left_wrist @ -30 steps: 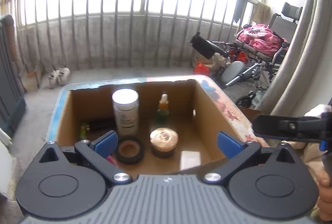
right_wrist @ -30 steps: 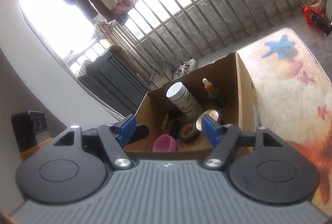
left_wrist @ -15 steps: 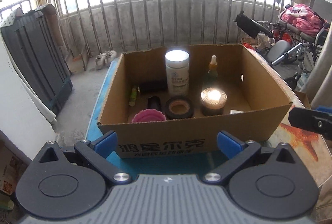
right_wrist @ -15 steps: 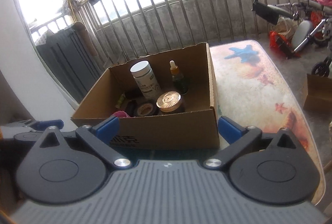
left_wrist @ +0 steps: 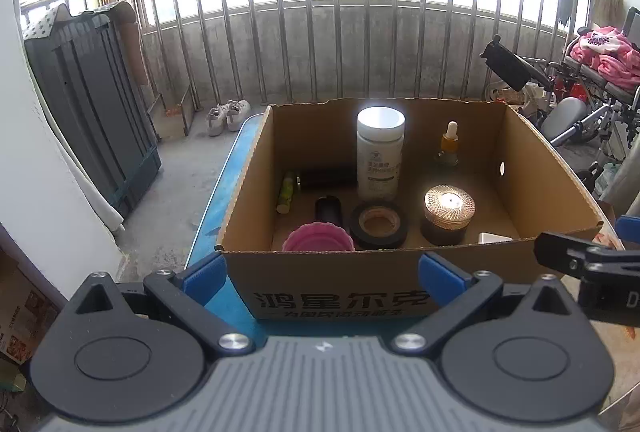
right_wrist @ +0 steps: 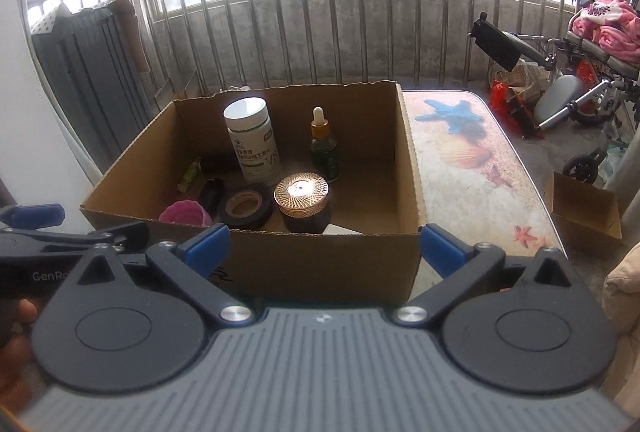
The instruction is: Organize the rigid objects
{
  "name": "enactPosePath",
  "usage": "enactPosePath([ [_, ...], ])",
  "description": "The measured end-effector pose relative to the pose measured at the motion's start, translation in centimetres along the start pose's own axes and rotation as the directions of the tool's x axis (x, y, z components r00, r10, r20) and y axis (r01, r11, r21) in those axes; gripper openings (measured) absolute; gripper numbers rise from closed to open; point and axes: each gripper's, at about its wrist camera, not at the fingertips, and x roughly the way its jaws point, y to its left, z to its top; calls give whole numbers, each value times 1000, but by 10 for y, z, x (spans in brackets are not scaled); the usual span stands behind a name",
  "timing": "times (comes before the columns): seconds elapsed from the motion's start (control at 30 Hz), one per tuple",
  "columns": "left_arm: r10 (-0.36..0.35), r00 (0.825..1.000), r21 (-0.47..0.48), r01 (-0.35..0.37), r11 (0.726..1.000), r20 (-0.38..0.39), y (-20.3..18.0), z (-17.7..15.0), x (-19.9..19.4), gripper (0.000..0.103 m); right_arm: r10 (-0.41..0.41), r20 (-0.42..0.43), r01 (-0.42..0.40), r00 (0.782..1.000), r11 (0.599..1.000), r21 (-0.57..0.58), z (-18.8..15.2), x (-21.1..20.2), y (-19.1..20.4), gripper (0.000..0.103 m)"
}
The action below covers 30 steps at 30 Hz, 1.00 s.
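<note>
While both hand-held grippers, left (left_wrist: 322,274) and right (right_wrist: 324,246), are gaping empty, we are counting one open brown cardboard box (left_wrist: 532,168), now viewed from farther back.

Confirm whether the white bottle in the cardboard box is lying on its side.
No, the white bottle stands upright on the floor of the cardboard box, its round cap facing up.

Open cardboard box (left_wrist: 340,288) on a blue table edge (left_wrist: 212,220), holding white bottle (left_wrist: 380,156), dropper bottle (left_wrist: 449,146), tape roll (left_wrist: 379,224), gold-lidded jar (left_wrist: 449,214), pink cup (left_wrist: 318,238). Left gripper (left_wrist: 322,274) spread wide before it, empty.
</note>
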Motion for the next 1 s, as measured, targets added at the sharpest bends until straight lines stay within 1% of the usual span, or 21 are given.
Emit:
enactPosePath([
  [0.07, -8, 1000, -7, 8, 1000, 2, 2, 0, 2, 102, -8, -3, 8, 1000, 1000, -21, 1, 5, 5, 102],
  [0.1, 0, 1000, -8, 0, 1000, 2, 2, 0, 3, 102, -10, -3, 10, 1000, 1000, -25, 2, 7, 7, 102],
  [0.17, 11, 1000, -5, -11, 1000, 6, 2, 0, 4, 103, -8, -8, 8, 1000, 1000, -27, 3, 10, 8, 102],
  [0.33, 12, 1000, -7, -12, 1000, 7, 4, 2, 7, 102, -11, -19, 10, 1000, 1000, -23, 4, 15, 8, 102],
  [0.77, 13, 1000, -9, -13, 1000, -2, 3, 1, 13, 102, -11, -34, 11, 999, 1000, -23, 2, 18, 8, 102],
  [1.0, 18, 1000, 2, -18, 1000, 8, 1, 1, 12, 101, -13, -31, 13, 999, 1000, -18, 3, 17, 6, 102],
])
